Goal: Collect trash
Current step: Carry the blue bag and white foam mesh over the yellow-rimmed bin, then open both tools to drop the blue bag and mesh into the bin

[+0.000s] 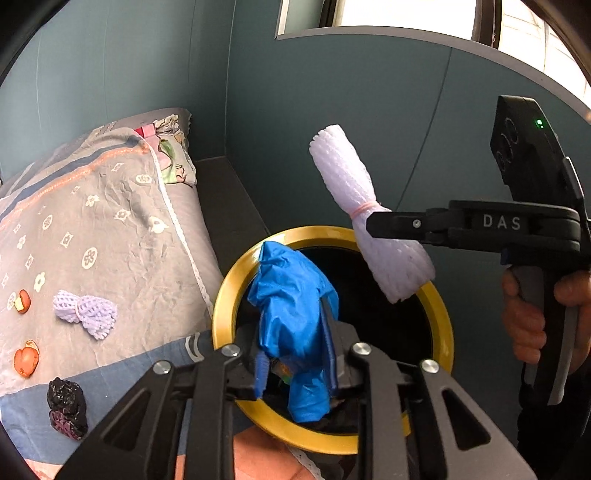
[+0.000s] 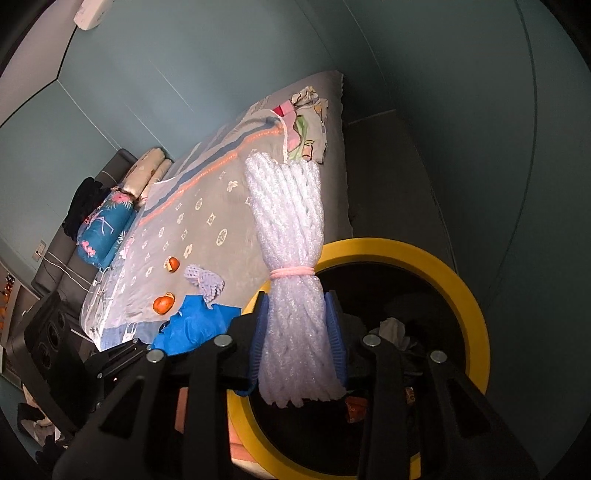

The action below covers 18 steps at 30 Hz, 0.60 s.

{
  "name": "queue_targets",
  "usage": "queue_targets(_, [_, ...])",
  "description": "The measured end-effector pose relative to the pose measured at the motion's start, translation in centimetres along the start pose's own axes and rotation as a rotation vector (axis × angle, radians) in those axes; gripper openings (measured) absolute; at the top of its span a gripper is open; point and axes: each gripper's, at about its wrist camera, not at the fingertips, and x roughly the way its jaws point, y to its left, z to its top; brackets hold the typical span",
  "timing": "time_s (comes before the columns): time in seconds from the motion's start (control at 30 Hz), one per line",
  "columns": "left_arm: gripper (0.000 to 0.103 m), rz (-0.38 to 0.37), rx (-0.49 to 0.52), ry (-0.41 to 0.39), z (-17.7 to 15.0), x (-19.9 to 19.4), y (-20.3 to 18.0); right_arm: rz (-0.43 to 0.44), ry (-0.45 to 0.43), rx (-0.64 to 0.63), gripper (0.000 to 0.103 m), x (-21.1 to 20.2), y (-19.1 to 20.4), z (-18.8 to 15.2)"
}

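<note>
Bin [image 1: 334,236] right of bed [image 1: 110,229]

Teal-grey panelled walls [image 1: 129,74] meet at a corner behind a bed [image 1: 110,221] spread with a grey patterned cover. A dark ledge [image 1: 225,199] runs between the mattress and the wall. Daylight comes through a window [image 1: 388,11] at the top. Rolled bedding [image 2: 107,229] and pillows [image 2: 144,173] lie against a dark padded headboard [image 2: 66,251].
</note>
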Motion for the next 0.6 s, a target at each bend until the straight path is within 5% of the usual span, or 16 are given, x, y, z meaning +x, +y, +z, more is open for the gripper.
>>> queue_targets(0.2, [0.041, 0.002, -0.030, -0.003, -0.1, -0.5, 1.0, -0.015, -0.024, 0.032, 0.049, -0.5, -0.5, 0.0])
queue_targets(0.37, [0.066, -0.006, -0.061, -0.030, -0.2, -1.6, 1.8, -0.022, -0.053, 0.022, 0.054, -1.2, -0.5, 0.2])
queue_targets(0.6, [0.078, 0.084, -0.099, -0.083, -0.6, -4.0, 5.0, 0.010, -0.080, -0.042, 0.065, -1.2, 1.3, 0.7])
